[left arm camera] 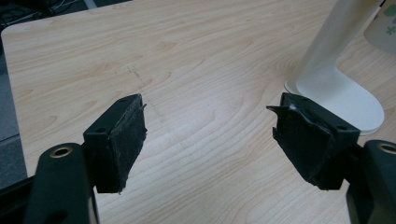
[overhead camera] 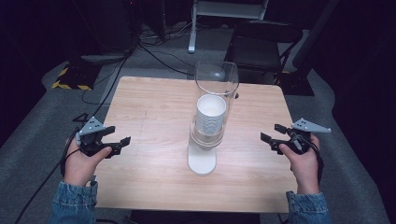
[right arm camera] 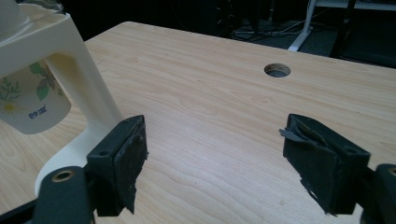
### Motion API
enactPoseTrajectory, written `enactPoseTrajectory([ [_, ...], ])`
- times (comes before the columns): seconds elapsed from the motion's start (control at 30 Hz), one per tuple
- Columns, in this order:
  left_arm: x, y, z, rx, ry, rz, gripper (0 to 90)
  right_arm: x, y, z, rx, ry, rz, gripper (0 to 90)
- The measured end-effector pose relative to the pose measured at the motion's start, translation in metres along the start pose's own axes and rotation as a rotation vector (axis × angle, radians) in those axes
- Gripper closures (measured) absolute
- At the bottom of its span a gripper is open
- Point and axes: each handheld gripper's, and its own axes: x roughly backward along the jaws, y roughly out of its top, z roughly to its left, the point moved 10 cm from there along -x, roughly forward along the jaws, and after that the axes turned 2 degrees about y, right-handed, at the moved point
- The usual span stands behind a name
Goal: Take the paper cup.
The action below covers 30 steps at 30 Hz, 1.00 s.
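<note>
1. the work in hand looks like drawing a paper cup from the cup dispenser [overhead camera: 208,116] at the centre of the high view; a stack of cups [overhead camera: 211,112] sits inside its clear tube, and its white foot [overhead camera: 202,161] rests on the table [overhead camera: 149,107] just below centre.
2. in the right gripper view the lowest cup [right arm camera: 30,100], printed with green leaves, hangs from the dispenser at the upper left of the frame, clear of the table top.
3. to do the step well, i judge one gripper should come in level at the hanging cup's wall, pinch lightly so the paper does not crush, and pull straight down; the other could steady the white stand so it does not tip.
4. the left gripper [overhead camera: 117,138] sits at the lower left of the high view, jaws spread wide, nothing between them, well apart from the dispenser.
5. the right gripper [overhead camera: 272,133] sits at the right of that view, jaws likewise parted and empty, touching nothing, its pads [right arm camera: 130,161] over bare wood.
</note>
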Motion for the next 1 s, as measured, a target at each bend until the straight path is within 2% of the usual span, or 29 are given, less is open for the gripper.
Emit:
enactPoseTrajectory([
  [0.27, 0.001, 0.001, 0.0, 0.005, 0.0, -0.002, 23.5, -0.001, 0.003, 0.01, 0.013, 0.023, 0.006, 24.2],
  [0.5, 0.002, 0.0, -0.001, 0.01, 0.0, -0.005, 23.5, -0.01, 0.007, 0.034, 0.038, 0.075, 0.005, 24.3],
  [0.77, 0.003, -0.003, 0.0, 0.008, 0.002, 0.001, 23.6, -0.035, 0.006, 0.075, 0.087, 0.187, 0.03, 22.1],
  [0.9, 0.003, -0.005, 0.0, 0.006, 0.001, 0.007, 23.6, -0.041, 0.005, 0.091, 0.072, 0.259, 0.026, 21.1],
  [1.0, 0.002, -0.005, -0.001, 0.006, 0.001, 0.006, 23.6, -0.044, 0.007, 0.102, 0.091, 0.281, 0.023, 19.9],
])
